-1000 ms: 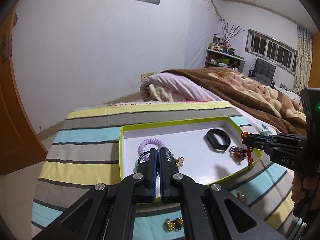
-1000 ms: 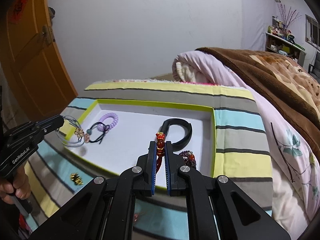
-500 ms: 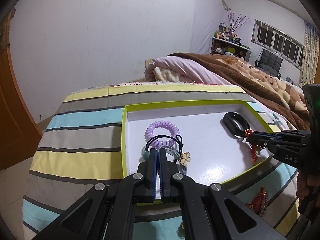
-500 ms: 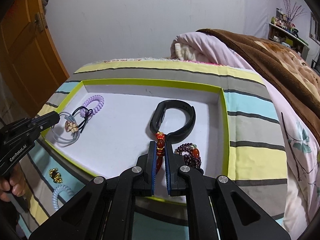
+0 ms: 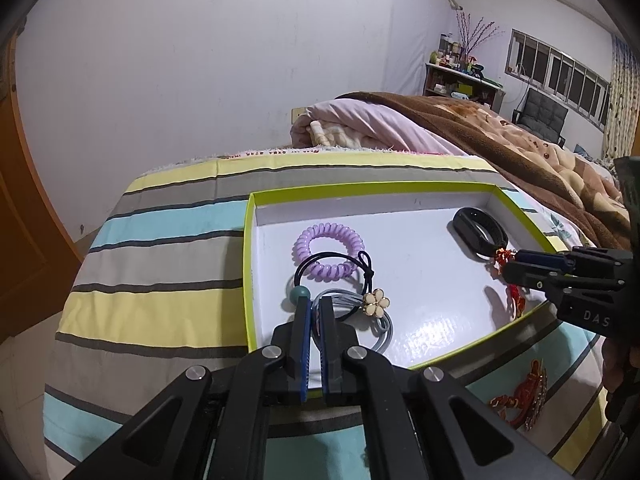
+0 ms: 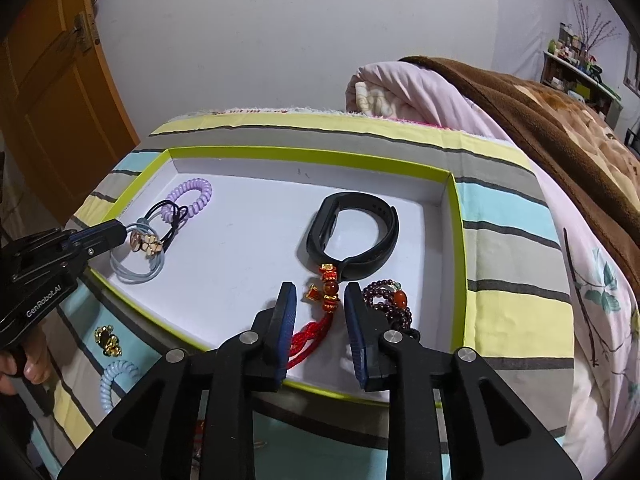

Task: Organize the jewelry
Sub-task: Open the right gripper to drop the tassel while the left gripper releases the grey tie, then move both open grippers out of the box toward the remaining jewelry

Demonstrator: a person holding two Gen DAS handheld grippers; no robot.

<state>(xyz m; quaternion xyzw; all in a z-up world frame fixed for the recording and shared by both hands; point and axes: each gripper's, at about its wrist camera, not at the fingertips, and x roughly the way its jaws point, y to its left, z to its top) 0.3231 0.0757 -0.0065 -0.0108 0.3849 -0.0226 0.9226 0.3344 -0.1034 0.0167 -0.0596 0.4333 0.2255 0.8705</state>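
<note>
A white tray with a lime-green rim [image 5: 372, 190] [image 6: 312, 157] lies on the striped bed cover. My left gripper [image 5: 314, 300] is shut on a pale blue hair tie with a cream flower [image 5: 376, 302] [image 6: 146, 242], which rests on the tray floor. My right gripper [image 6: 318, 296] is open, its fingers on either side of a red cord charm with gold and red beads [image 6: 328, 288] that lies in the tray. A purple coil tie [image 5: 330, 246], a black hair tie [image 5: 332, 270], a black wristband [image 6: 352, 236] and a dark bead bracelet [image 6: 390, 304] also lie in the tray.
On the cover outside the tray lie a red and gold ornament [image 5: 528, 394], a gold piece [image 6: 107, 340] and a pale blue coil tie [image 6: 116, 382]. A folded pink and brown quilt [image 6: 500, 92] is heaped behind. An orange door [image 6: 48, 80] stands at the left.
Both grippers came down into the tray. My right gripper opened and let the red charm go onto the tray floor. My left gripper stays shut on the flower hair tie.
</note>
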